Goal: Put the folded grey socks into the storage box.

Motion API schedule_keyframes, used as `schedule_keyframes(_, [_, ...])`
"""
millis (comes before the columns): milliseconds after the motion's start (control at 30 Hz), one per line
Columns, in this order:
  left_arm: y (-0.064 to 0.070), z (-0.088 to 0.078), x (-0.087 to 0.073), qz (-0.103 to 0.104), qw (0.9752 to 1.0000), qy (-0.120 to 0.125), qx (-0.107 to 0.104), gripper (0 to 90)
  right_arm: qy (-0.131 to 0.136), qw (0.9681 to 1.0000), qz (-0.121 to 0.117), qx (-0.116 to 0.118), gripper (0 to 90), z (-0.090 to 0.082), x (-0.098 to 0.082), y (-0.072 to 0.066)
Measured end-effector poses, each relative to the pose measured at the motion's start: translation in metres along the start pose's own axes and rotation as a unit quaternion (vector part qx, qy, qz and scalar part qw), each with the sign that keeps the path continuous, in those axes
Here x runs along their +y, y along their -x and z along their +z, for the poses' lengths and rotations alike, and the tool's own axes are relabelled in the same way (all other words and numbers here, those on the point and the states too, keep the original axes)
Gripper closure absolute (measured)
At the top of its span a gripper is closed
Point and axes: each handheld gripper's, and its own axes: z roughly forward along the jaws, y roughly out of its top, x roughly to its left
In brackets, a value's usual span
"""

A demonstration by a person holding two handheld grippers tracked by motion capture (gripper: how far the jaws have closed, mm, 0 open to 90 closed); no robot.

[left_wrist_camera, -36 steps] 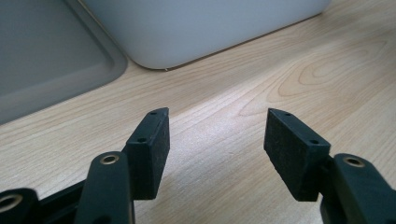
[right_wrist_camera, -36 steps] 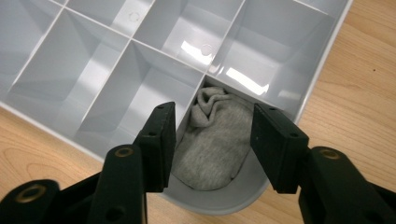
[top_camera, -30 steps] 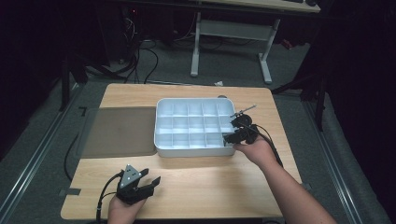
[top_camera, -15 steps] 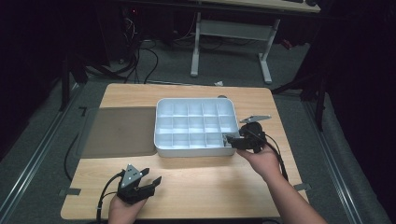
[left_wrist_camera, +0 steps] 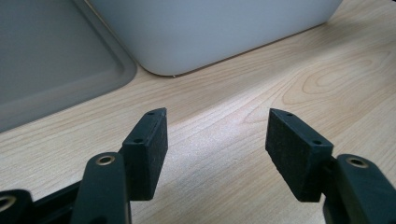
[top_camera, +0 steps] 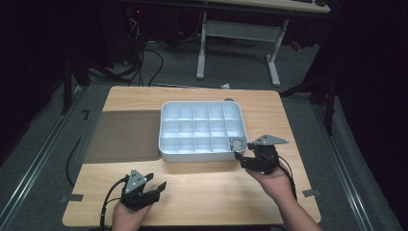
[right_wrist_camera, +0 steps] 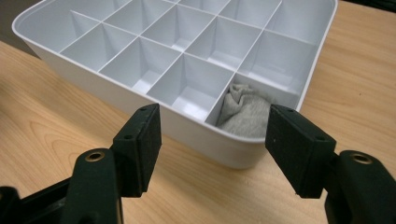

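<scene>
Now the right gripper [top_camera: 239,159] is off the tray's [top_camera: 166,155] near right corner and sits just outside its near wall, where a second ago it reached over the right-hand compartments; its jaws have just been opening and stand wide with nothing between them. A grey cloth [right_wrist_camera: 244,112] lies bunched in the near right corner compartment, just ahead of that gripper and slightly right of centre between its jaws. Crumpled as it is, no long axis or heading can be told. Meanwhile the left gripper [top_camera: 154,186] rests on the table [top_camera: 211,192], jaws apart and empty, unmoved.
</scene>
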Motion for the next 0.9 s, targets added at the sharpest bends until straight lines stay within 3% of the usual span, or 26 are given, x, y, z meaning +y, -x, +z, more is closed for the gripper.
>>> schedule_keyframes(133, [0.001, 0.0, 0.0, 0.0, 1.0, 0.001, -0.002, 39.4, 0.002, 1.0, 0.007, 0.003, 36.0, 0.001, -0.012, 0.0])
schedule_keyframes(633, [0.003, 0.0, 0.0, 0.002, 0.9999, 0.0, -0.011, 39.4, 0.034, 0.9994, -0.011, -0.001, 35.6, -0.001, -0.059, -0.016])
schedule_keyframes(900, [0.005, 0.001, 0.0, 0.004, 0.9999, 0.001, -0.015, 39.6, 0.045, 0.999, 0.005, -0.005, 35.2, 0.008, -0.085, -0.023])
